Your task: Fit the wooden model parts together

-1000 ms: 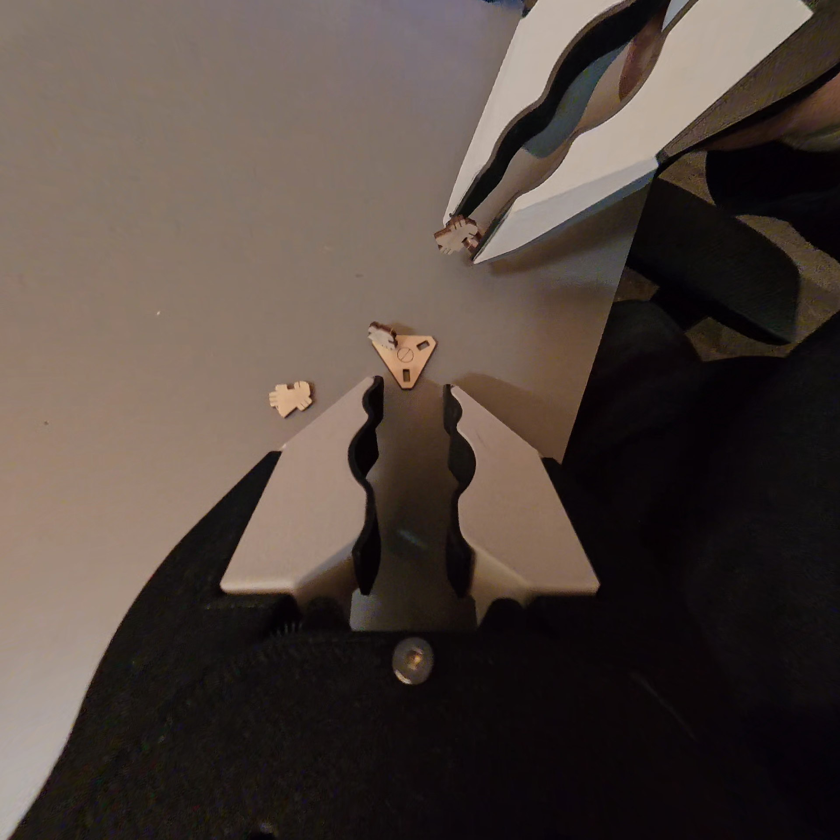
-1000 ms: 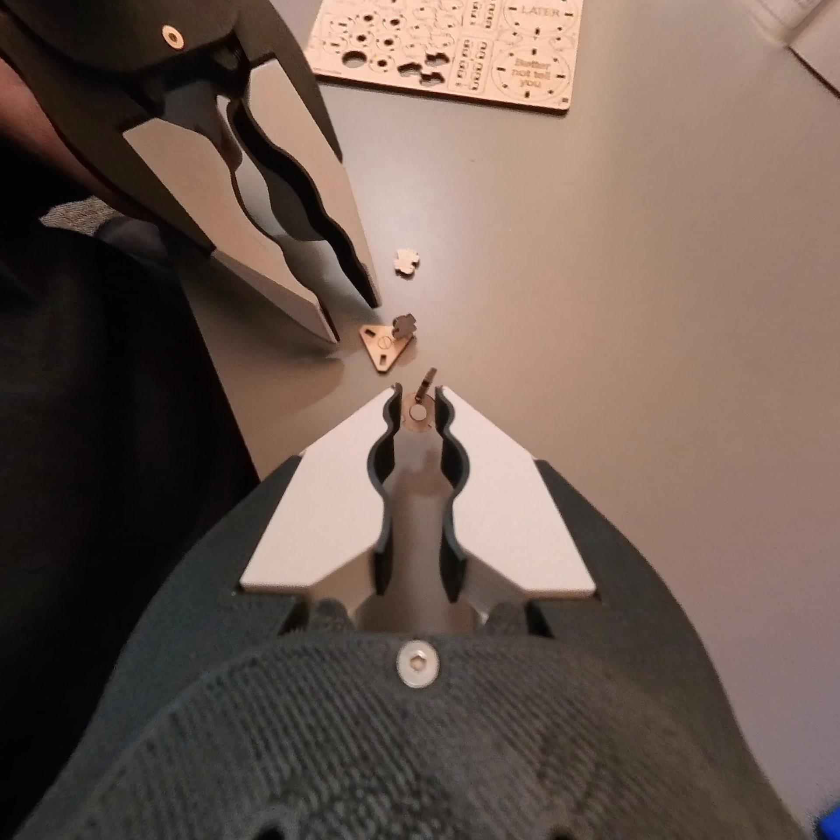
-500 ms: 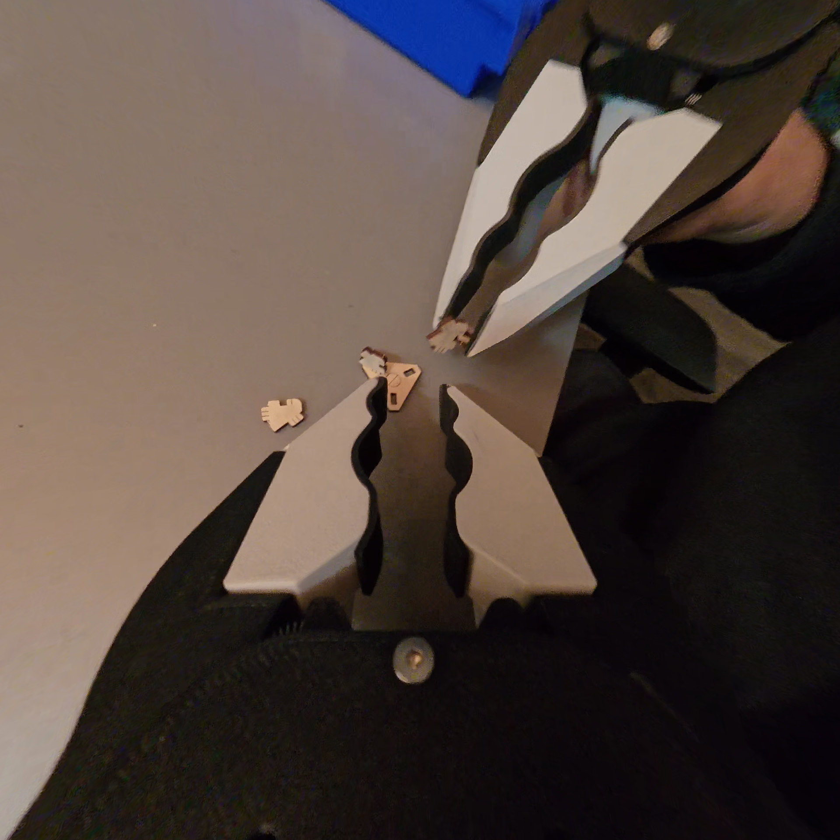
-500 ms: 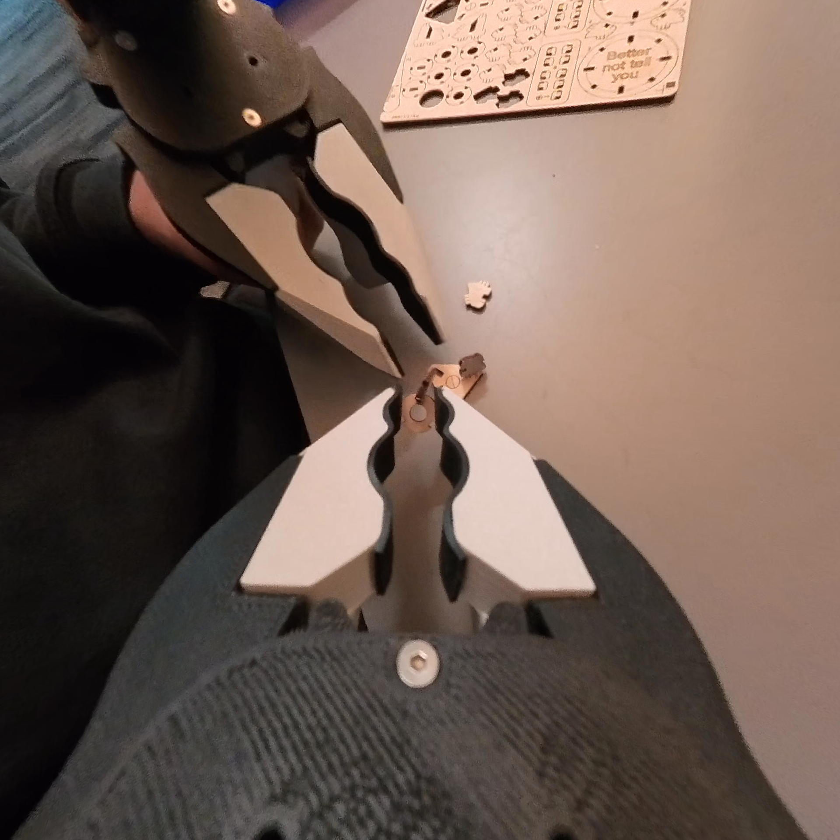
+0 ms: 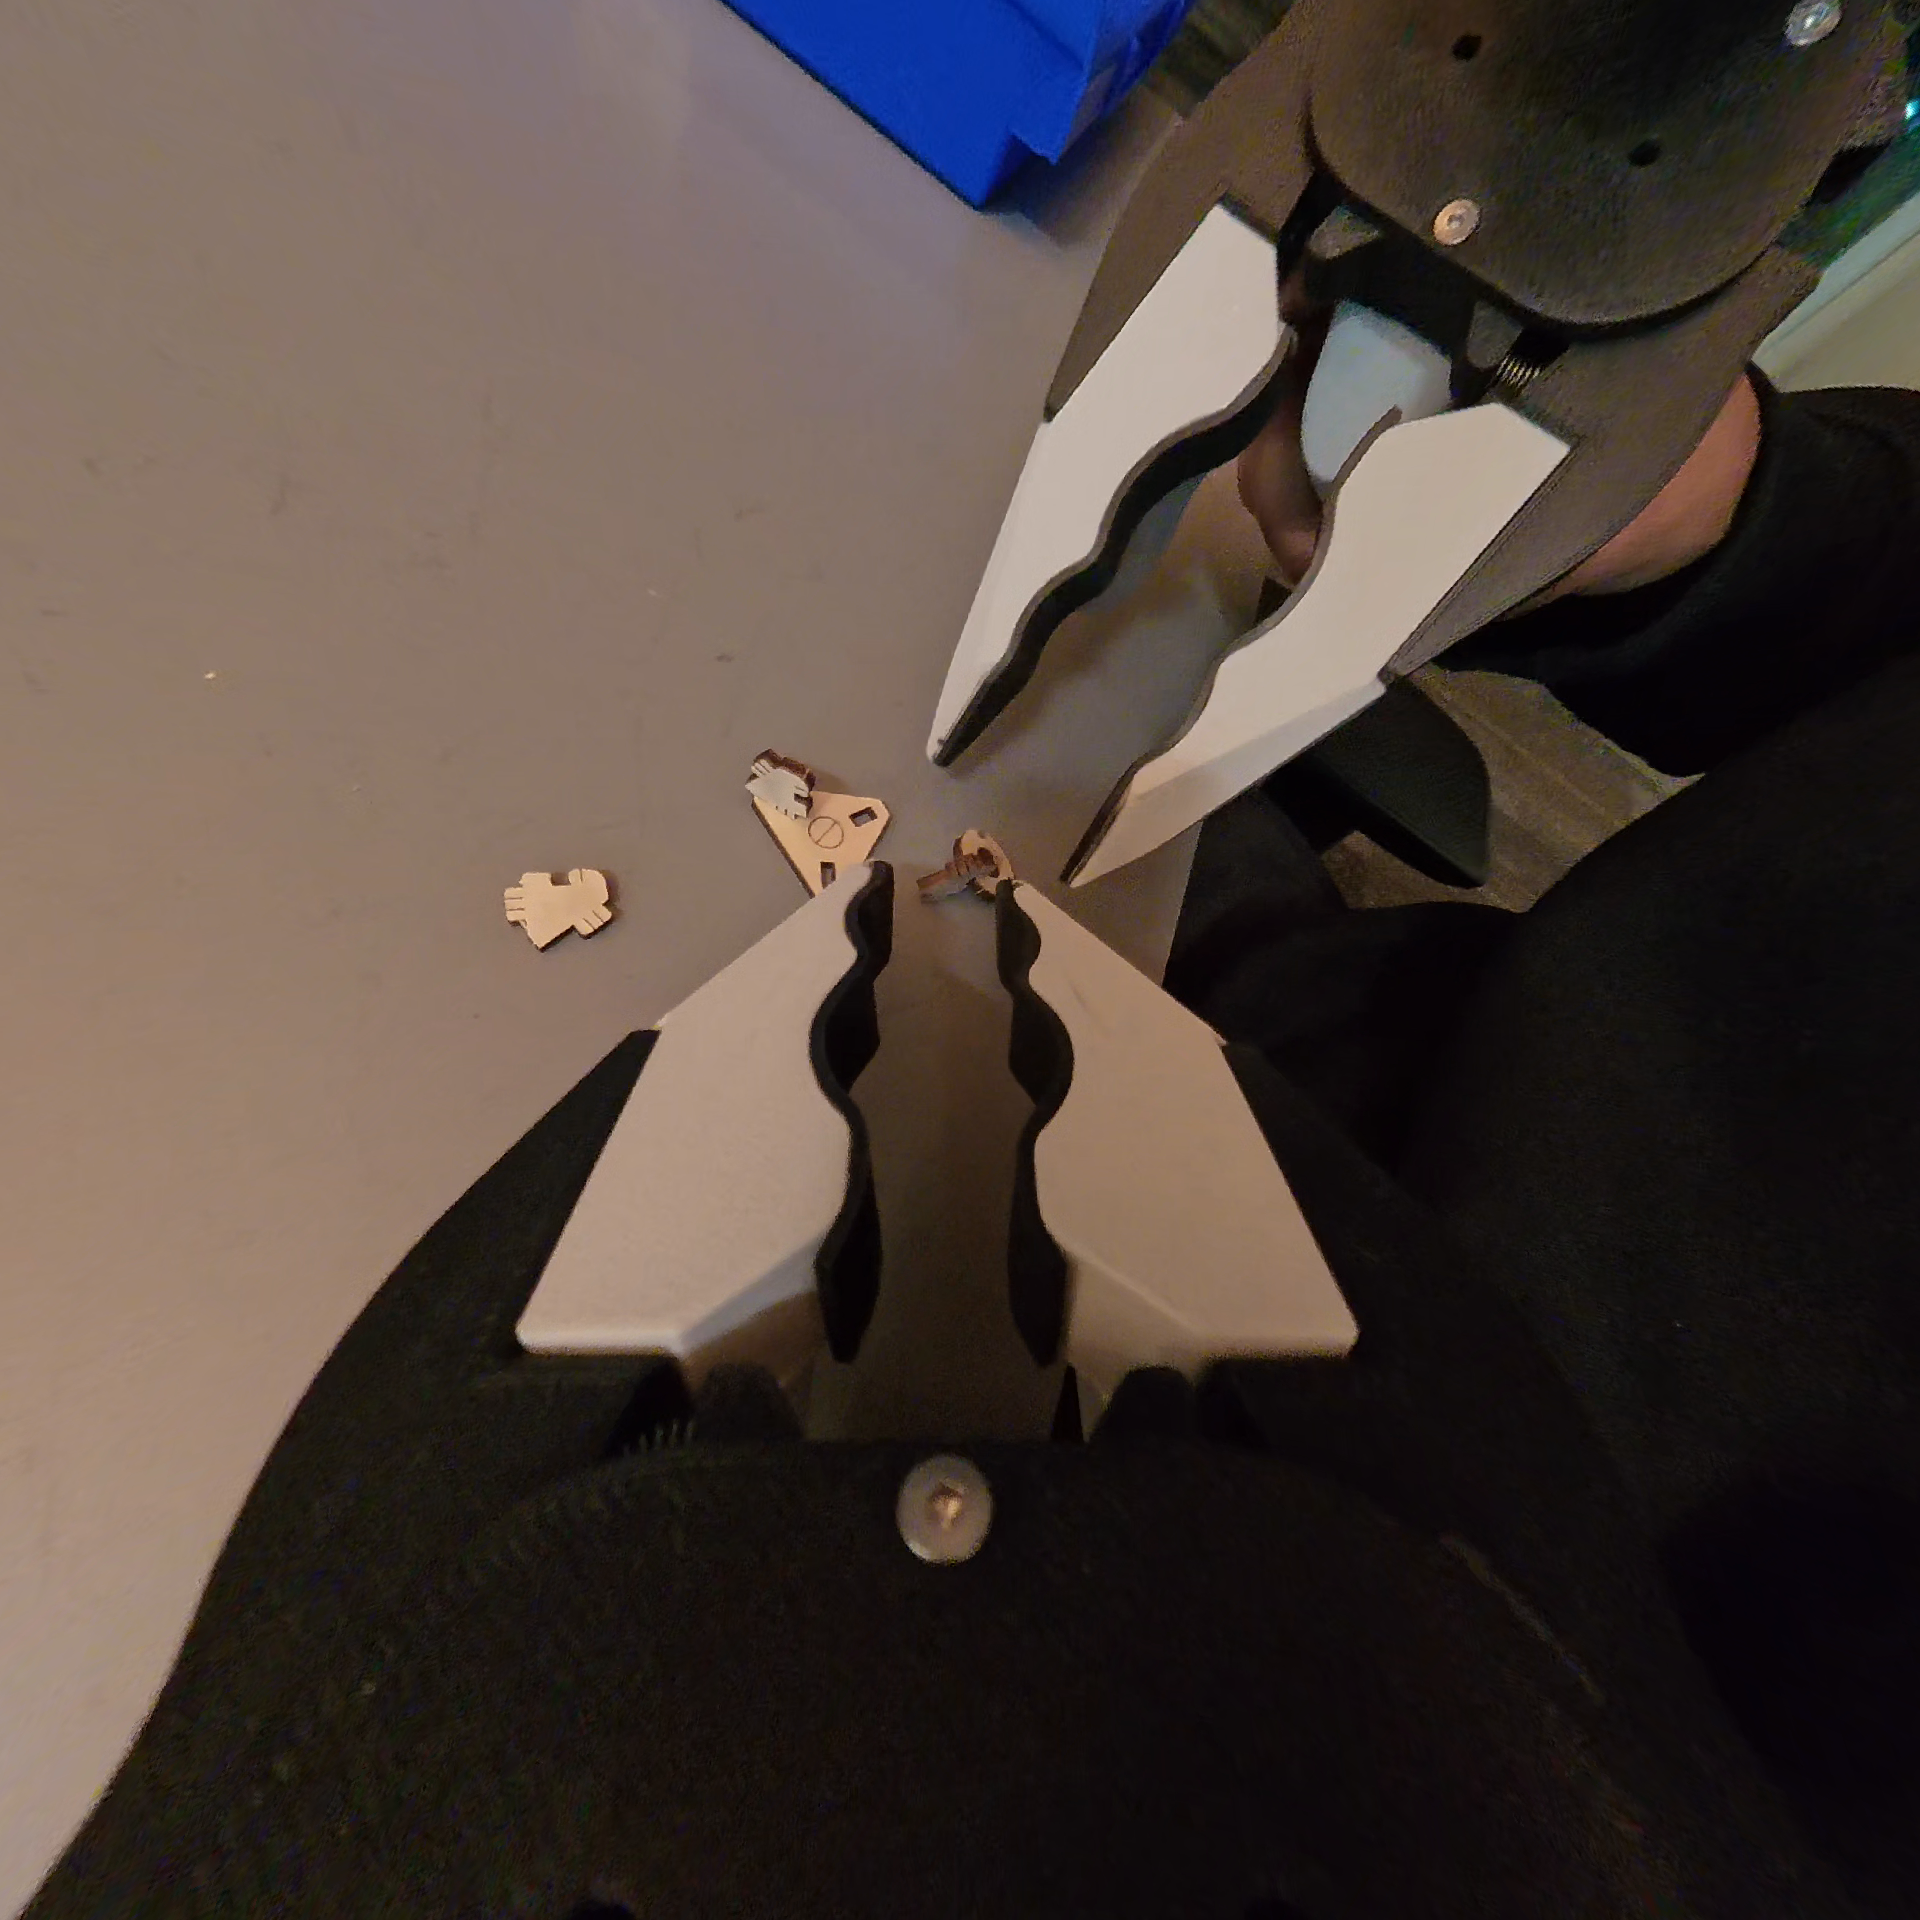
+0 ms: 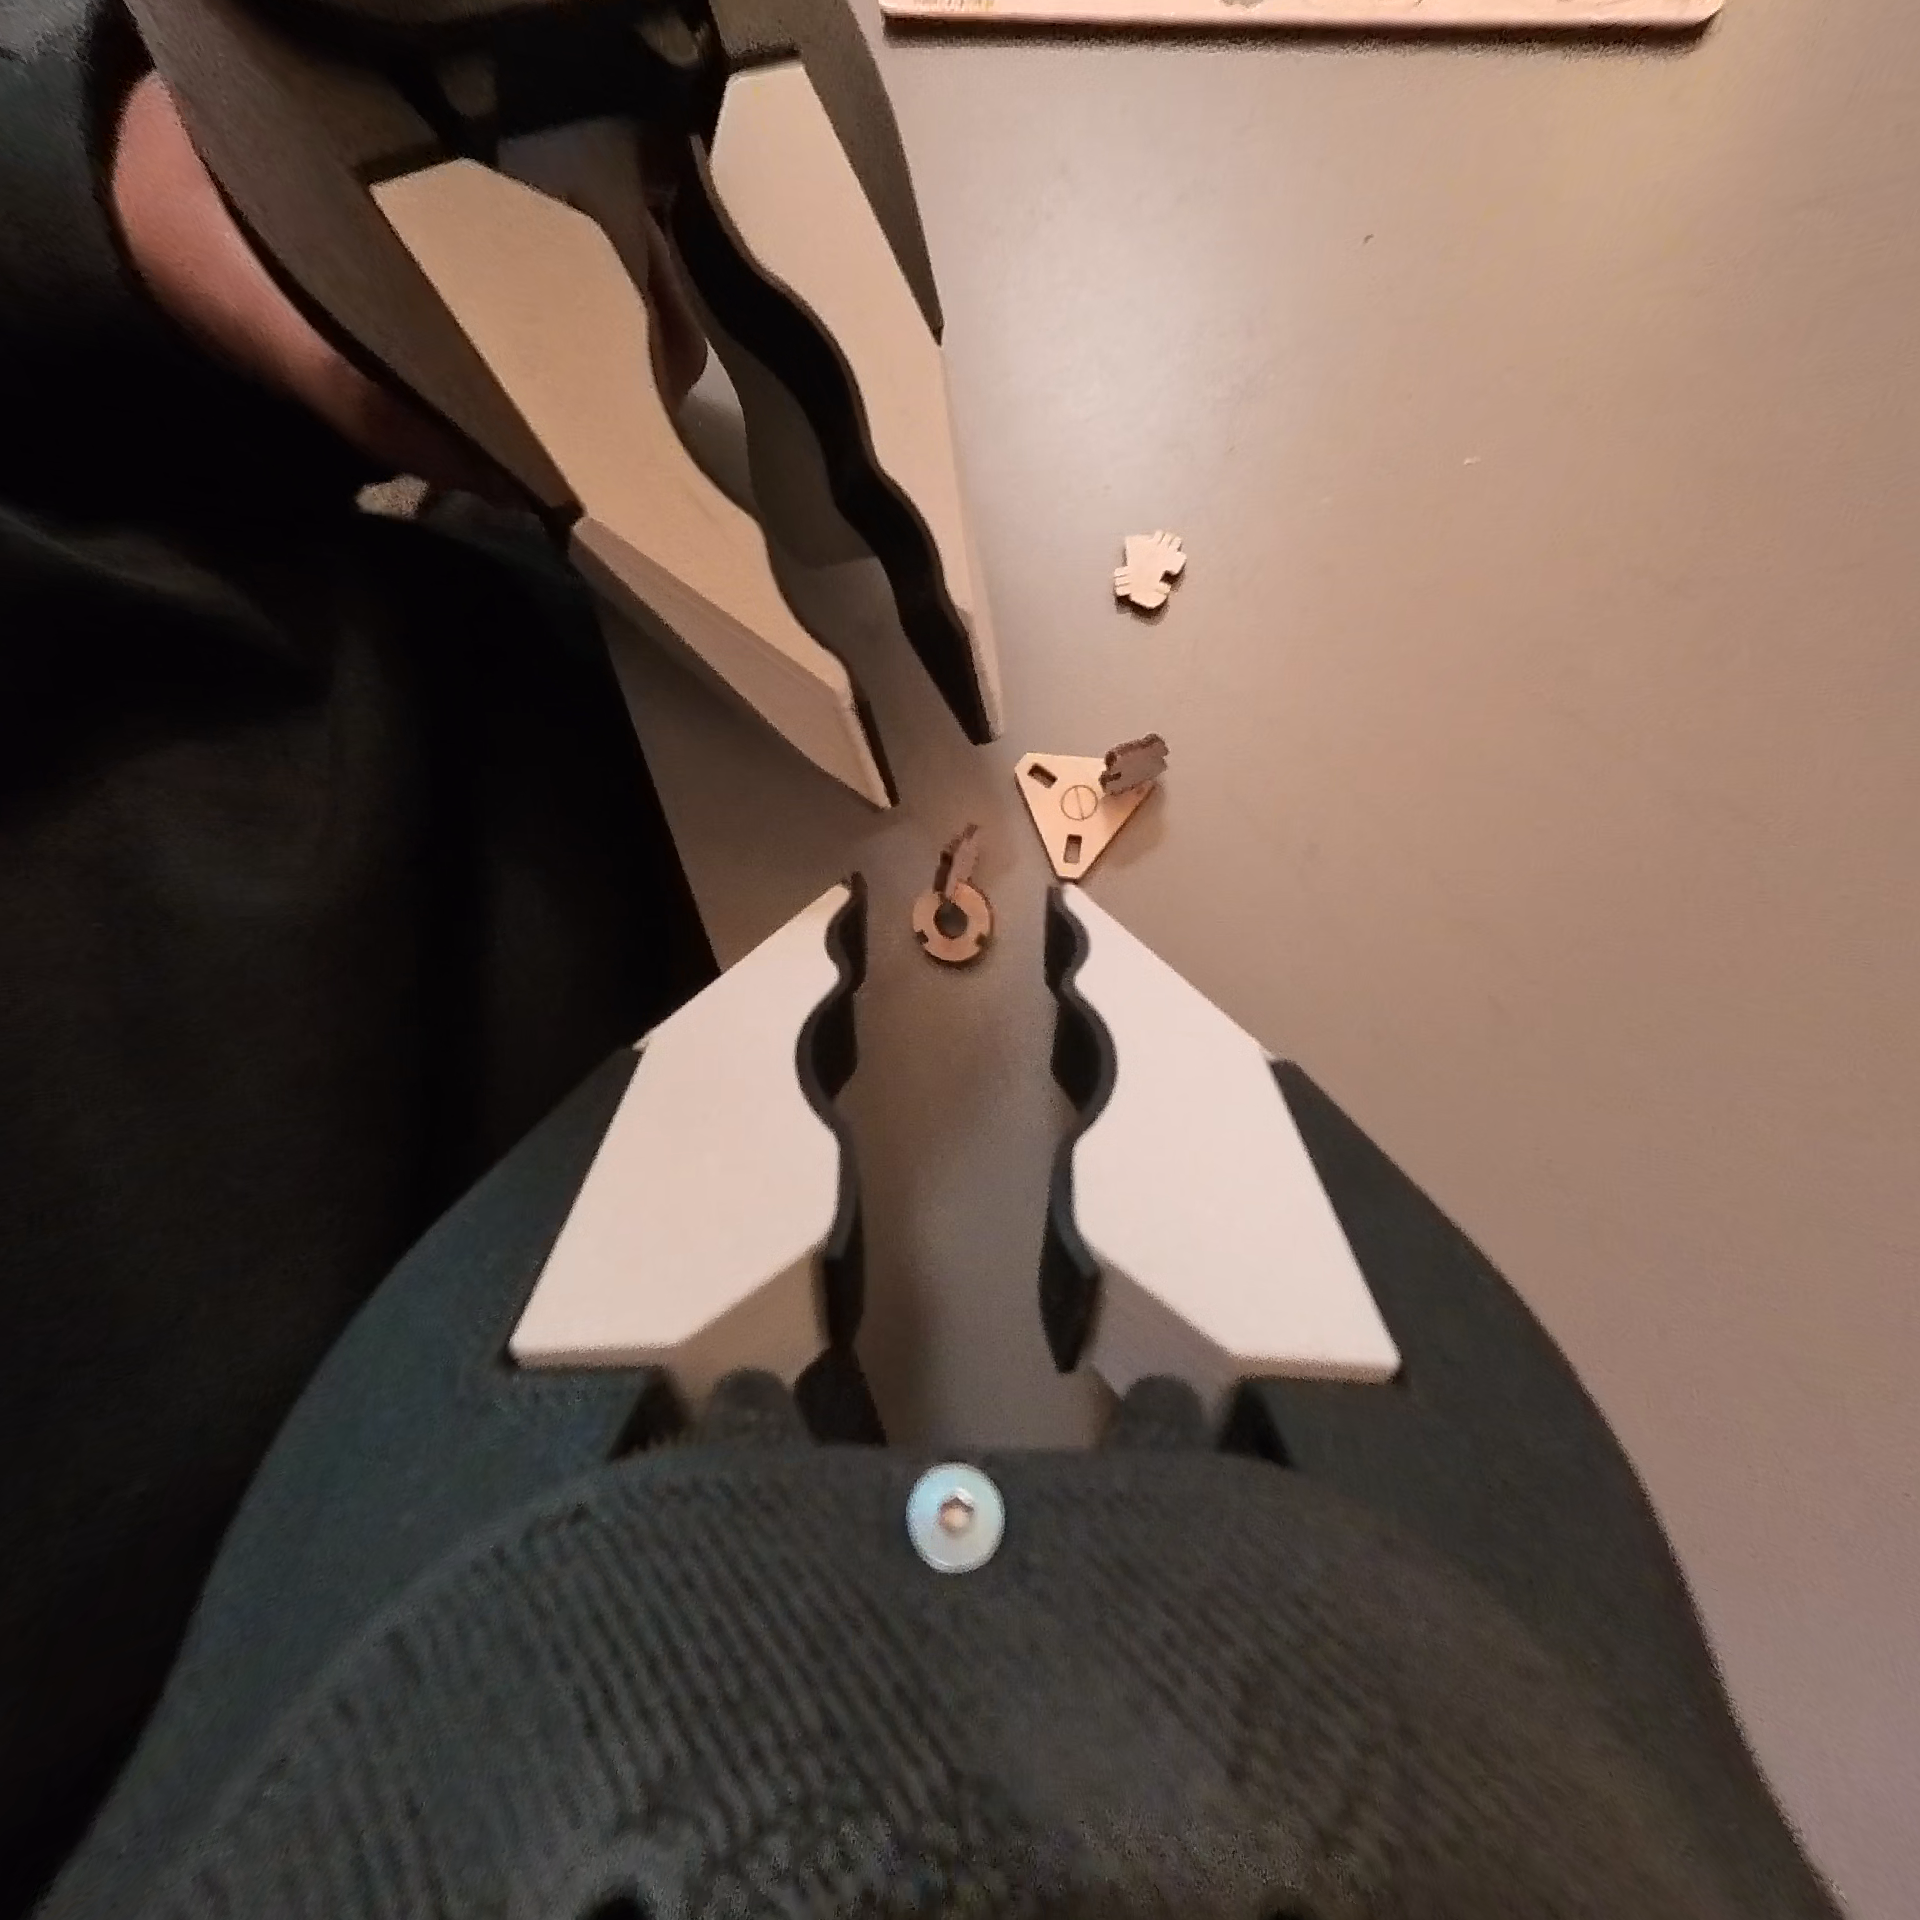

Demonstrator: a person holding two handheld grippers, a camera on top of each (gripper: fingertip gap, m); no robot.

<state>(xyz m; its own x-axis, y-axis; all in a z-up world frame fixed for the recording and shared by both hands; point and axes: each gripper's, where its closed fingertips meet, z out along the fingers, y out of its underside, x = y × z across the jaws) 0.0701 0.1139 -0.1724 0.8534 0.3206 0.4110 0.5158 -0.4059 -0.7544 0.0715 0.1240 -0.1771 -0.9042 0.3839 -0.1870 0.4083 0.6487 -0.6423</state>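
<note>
A small wooden ring with a hand-shaped piece stuck in it lies on the grey table between my right gripper's open fingers, touching neither pad. In the left wrist view the ring sits just ahead of my left gripper, which is open and empty. A triangular wooden plate with a hand-shaped piece standing in it lies beside my left fingertip; it also shows in the right wrist view. The two grippers' tips are close together, the left gripper facing the right gripper.
A loose hand-shaped wooden piece lies on the table to the left, also seen in the right wrist view. A wooden cut-out sheet lies at the far edge. A blue box stands farther off. The table edge and a person's dark clothing are close by. Less than 4 cm separates the two grippers' tips.
My right gripper opened and let go of the ring piece, which now lies on the table between its fingers. My left gripper narrowed a little and came closer to the ring.
</note>
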